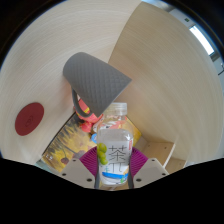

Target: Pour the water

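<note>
Gripping the clear water bottle (114, 140) upright, the jaws press its labelled sides.

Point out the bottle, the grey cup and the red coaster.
bottle (116, 150): gripper view, on its label.
grey cup (97, 78): gripper view, on its side wall.
red coaster (31, 117): gripper view, on its centre.

The bottle (114, 145) hides the tool's (113, 170) pads and the clutter behind it.

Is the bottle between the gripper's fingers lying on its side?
No. The bottle stands upright between the gripper fingers, cap on top, label facing the camera.
</note>
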Demonstrator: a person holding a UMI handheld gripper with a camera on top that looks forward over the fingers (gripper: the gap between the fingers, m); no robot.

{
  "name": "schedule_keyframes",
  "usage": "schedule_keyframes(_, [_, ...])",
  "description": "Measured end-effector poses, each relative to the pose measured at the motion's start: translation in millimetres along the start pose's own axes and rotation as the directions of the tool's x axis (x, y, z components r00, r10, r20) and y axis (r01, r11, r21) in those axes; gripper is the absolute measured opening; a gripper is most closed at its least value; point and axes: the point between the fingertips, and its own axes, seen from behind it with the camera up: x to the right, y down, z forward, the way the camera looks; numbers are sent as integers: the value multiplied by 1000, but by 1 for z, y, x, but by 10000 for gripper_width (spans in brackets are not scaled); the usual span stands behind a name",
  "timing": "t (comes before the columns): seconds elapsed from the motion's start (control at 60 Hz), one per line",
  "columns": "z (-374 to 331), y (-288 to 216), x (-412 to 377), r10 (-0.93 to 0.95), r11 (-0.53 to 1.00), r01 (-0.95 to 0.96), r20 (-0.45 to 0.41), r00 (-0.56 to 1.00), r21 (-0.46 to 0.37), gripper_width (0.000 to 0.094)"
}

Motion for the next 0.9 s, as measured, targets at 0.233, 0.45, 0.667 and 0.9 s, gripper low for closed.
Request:
schedule_keyframes(0.233, [1,4,13,88,996,-89,-40,995,-20,385])
schedule_keyframes(0.45, [-7,56,21,770,620,-771,-71,634,-146,387])
schedule_keyframes(0.667, [-20,90,-1,948,-289,-950,-173,-266,-122,388])
schedule_keyframes(0.9, [-31,30,-76,745,-667,-716,-144,-652,-207,387])
